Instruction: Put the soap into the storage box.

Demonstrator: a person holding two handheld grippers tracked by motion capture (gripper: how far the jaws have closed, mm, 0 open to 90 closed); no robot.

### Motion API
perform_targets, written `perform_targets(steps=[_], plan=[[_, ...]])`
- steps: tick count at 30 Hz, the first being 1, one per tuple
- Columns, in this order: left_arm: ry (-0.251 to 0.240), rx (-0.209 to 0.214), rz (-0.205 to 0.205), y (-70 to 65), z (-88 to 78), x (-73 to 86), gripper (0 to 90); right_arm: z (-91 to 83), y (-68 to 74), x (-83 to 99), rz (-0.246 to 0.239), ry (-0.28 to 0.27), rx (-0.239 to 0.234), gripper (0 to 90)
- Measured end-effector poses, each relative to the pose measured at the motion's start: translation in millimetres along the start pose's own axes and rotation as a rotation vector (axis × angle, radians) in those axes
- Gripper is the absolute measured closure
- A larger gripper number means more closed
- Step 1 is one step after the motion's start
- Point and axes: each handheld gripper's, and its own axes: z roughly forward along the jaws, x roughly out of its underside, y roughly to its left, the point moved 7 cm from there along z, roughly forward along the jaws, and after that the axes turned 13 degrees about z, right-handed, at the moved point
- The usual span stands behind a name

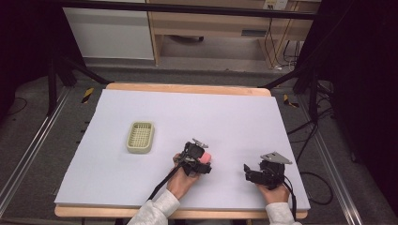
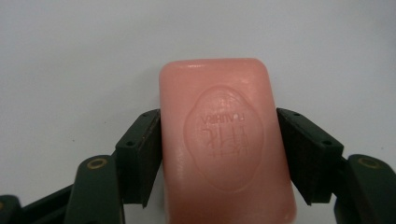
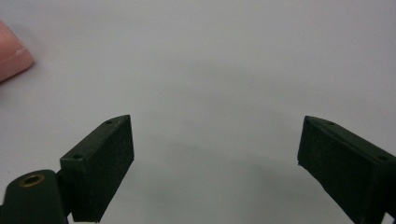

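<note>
A pink soap bar (image 2: 224,140) with an embossed stamp lies on the white table sheet (image 1: 187,117). My left gripper (image 2: 219,154) is shut on it, one black pad against each long side. In the high view the soap bar (image 1: 205,155) shows pink at the tip of the left gripper (image 1: 202,160), near the front middle of the table. My right gripper (image 1: 247,171) rests to the right of it, jaws pointing left. In its own view the right gripper (image 3: 215,154) stands open over bare sheet, and a corner of the soap bar (image 3: 11,58) shows at the far left.
A pale green slotted soap dish (image 1: 140,137) sits on the sheet to the left of and beyond the left gripper. The table's wooden edge (image 1: 187,88) runs along the back. Black stand legs and cables lie on the floor around the table.
</note>
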Motion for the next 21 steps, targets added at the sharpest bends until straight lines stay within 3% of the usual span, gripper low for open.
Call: perform_targets(steps=[12,21], plan=[[0.036,0.016,0.008,0.5,0.6,-1.8,36.5,0.3,0.3,0.3,0.002,0.005,-0.004,11.0],[0.046,0.056,0.02,1.5,-1.3,-1.8,36.8,0.3,-0.2,0.3,0.0,0.005,-0.005,10.9]])
